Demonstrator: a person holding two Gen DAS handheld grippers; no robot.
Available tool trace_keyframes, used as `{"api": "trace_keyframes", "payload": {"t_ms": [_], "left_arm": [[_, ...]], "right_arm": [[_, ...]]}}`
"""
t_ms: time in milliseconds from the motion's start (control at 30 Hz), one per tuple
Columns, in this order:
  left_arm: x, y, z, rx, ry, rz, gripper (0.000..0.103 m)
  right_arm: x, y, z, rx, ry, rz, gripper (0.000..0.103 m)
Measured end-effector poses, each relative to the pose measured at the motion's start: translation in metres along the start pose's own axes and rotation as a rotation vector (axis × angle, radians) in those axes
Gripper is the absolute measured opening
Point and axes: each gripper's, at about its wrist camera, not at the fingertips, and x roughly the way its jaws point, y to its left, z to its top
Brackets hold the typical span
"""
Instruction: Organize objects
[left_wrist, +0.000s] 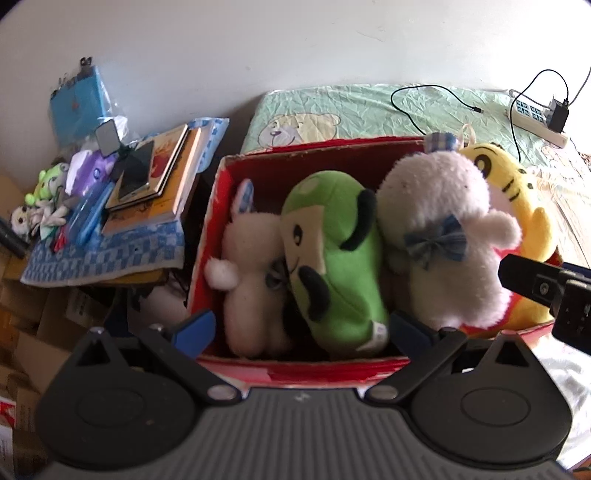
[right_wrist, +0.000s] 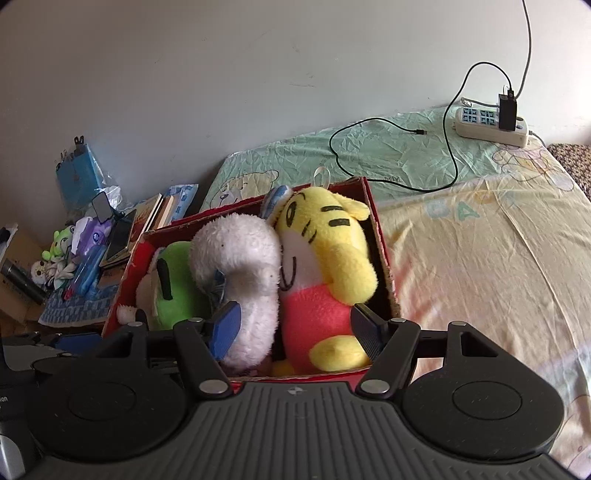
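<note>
the left gripper (left_wrist: 301, 330) is spread wide, nothing between its blue-padded fingers (left_wrist: 197, 328). the right gripper (right_wrist: 295, 330) is likewise parted and holds nothing, level, just beside the left.

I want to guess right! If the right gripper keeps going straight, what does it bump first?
Probably the yellow tiger plush in the red box. It sits between the open right gripper fingers, though depth is unclear.

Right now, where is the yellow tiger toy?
The yellow tiger toy sits in the red box on the bed, at its right end, pressed against the white plush.
</note>
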Motion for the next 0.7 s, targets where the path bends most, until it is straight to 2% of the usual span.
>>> {"api": "trace_keyframes", "payload": {"t_ms": [133, 233, 433, 700], "left_arm": [[0.003, 0.006, 0.002, 0.023, -0.007, -0.016, 0.101], [0.006, 0.008, 0.003, 0.021, 0.006, -0.028, 0.101], [0.007, 0.007, 0.005, -0.002, 0.02, -0.03, 0.101], [0.005, 0.005, 0.006, -0.027, 0.011, -0.024, 0.101]], "right_arm": [[0.0, 0.006, 0.0, 0.019, -0.015, -0.013, 0.066], [0.003, 0.013, 0.001, 0.009, 0.007, -0.012, 0.063], [0.007, 0.019, 0.007, -0.038, 0.031, -0.017, 0.063], [0.005, 0.017, 0.011, -0.074, 0.019, -0.03, 0.063]]}}
